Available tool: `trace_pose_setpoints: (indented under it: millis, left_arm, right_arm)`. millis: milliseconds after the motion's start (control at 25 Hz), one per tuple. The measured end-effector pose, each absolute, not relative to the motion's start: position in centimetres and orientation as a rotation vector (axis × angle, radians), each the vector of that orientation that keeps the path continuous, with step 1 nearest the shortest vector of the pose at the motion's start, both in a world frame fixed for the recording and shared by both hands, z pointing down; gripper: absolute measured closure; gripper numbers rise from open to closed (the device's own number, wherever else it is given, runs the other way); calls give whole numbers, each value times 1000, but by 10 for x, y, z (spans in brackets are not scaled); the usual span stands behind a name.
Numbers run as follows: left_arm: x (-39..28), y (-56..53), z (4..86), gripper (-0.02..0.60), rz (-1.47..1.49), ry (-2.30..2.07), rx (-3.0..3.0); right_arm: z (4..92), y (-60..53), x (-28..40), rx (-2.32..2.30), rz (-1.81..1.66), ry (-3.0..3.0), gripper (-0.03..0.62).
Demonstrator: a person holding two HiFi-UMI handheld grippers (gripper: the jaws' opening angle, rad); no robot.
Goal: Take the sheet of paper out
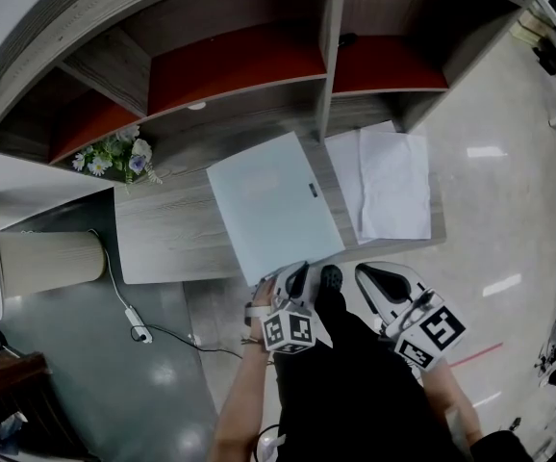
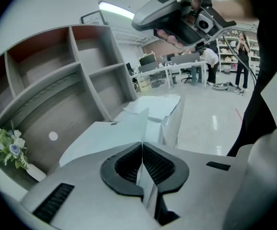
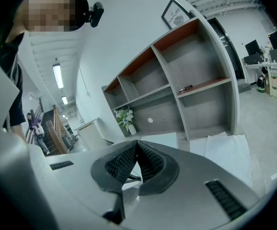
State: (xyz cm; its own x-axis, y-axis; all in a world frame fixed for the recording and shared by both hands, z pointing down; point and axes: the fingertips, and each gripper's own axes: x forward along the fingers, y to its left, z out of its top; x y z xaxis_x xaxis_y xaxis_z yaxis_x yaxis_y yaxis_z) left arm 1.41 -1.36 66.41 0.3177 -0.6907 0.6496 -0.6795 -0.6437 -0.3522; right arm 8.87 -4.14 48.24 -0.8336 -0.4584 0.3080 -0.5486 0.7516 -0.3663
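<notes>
Between the jaws of the left gripper (image 1: 297,275): the near corner of a pale folder (image 1: 270,205), pinched flat with the pads closed on its thin edge; the rest of the folder runs ahead of this gripper across the bench (image 1: 163,234), and the held corner hangs past the near edge.

Right gripper (image 1: 363,272): beside the left one, short of the bench; jaws drawn together at the tips with nothing between them.

Paper (image 1: 393,183): loose white sheets lying flat just ahead of the right gripper and right of the folder; whether another sheet sits inside the folder cannot be told.

Ahead and above both grippers: empty shelves (image 1: 240,65); well to the left of the left gripper, flowers (image 1: 114,154).

Risks, as judged:
- the pinch is at one corner only; a pull could swing or slide the whole folder off the bench, or let it slip from the pads;
- the right gripper must open before it can take any sheet; pushed in closed, it would crease the paper or shove it away;
- a pinch catching folder and sheet together would hold the sheet in; a hard tug could then tear it.
</notes>
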Motion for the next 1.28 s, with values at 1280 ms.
trace_pose_setpoints:
  millis: [1280]
  left_arm:
    - [-50,26,580,563,-848,1872,-2428]
  right_arm:
    - [459,-40,51,667,620,-2833,581]
